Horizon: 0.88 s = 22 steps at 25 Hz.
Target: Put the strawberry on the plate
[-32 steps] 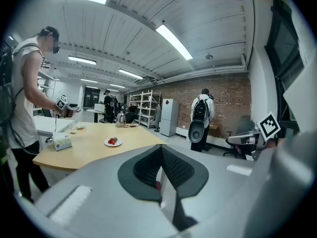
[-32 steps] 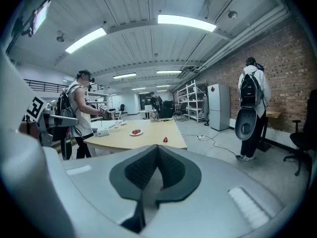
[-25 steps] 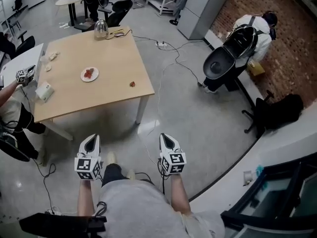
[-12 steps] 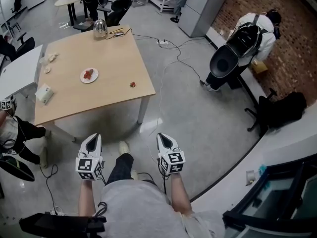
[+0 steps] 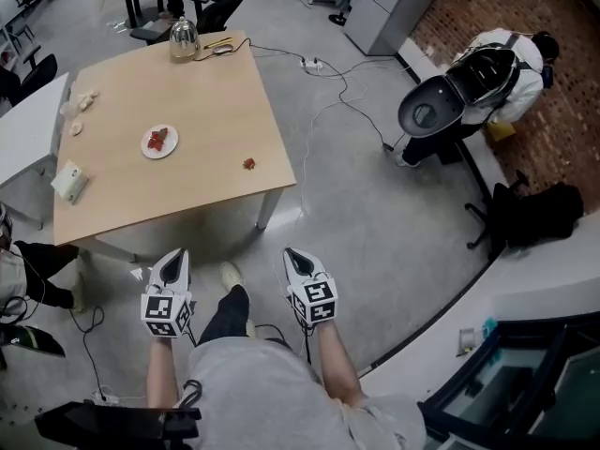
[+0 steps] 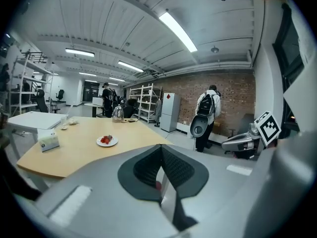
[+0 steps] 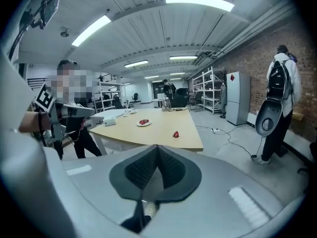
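Concrete floor fills most of the head view, and the wooden table (image 5: 216, 82) occupies the upper left. The loose strawberry (image 5: 249, 164) lies on the table near its right edge, well apart from the plate (image 5: 147, 146), which carries red fruit. Your left gripper (image 5: 172, 262) and right gripper (image 5: 296, 262) sit low in the frame, below the table's near edge. Both are clenched with nothing between the jaws. The step in hand is judged to be the approach. Next, bring the right gripper, the nearer one, over the strawberry and part its jaws before descending.
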{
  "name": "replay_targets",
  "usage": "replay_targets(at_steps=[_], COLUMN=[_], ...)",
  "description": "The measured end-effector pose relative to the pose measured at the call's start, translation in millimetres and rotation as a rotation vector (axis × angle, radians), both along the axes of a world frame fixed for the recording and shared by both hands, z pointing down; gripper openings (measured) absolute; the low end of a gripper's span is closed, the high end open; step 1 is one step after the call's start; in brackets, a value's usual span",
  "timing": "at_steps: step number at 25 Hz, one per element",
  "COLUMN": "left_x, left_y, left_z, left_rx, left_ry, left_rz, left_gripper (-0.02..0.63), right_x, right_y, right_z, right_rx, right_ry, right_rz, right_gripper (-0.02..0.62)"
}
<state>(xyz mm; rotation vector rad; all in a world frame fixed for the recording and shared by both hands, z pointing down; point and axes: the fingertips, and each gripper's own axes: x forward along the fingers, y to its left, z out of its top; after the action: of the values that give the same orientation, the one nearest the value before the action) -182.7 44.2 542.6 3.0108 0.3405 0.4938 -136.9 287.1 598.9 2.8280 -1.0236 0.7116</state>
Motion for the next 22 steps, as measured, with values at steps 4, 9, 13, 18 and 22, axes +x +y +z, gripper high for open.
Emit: replay_targets(at_steps=[4,9,13,18,22], left_x=[38.4,77.5,106.7,134.5,148.6], left_y=[-8.4,-21.7,-35.1,-51.9,-63.6], left_z=[2.8,4.4,6.6,13.0,19.8], left_rx=[0.002,-0.013,-0.007,-0.008,-0.008], left_ry=[-0.014,-0.030,-0.040,-0.050,-0.058], left_rz=[-0.012,-0.027,-0.044,-0.076,-0.102], left_gripper=[0.020,0.020,0.020,0.020,0.020], right_x=[39.5,84.8,119.3,158.3,184.9], right_y=[-11.6,-29.6,-45.2,-60.9,-71.4], right_z=[7.0,7.8,5.7,16.7,36.3], right_rx=[0.011,-0.006,-0.011,-0.039,-0.062], right_ry=[-0.055,-0.067,-0.068,-0.079,-0.102], right_rz=[-0.019,-0.049,-0.077,-0.106,-0.127], right_gripper=[0.006,0.006,0.006,0.008,0.008])
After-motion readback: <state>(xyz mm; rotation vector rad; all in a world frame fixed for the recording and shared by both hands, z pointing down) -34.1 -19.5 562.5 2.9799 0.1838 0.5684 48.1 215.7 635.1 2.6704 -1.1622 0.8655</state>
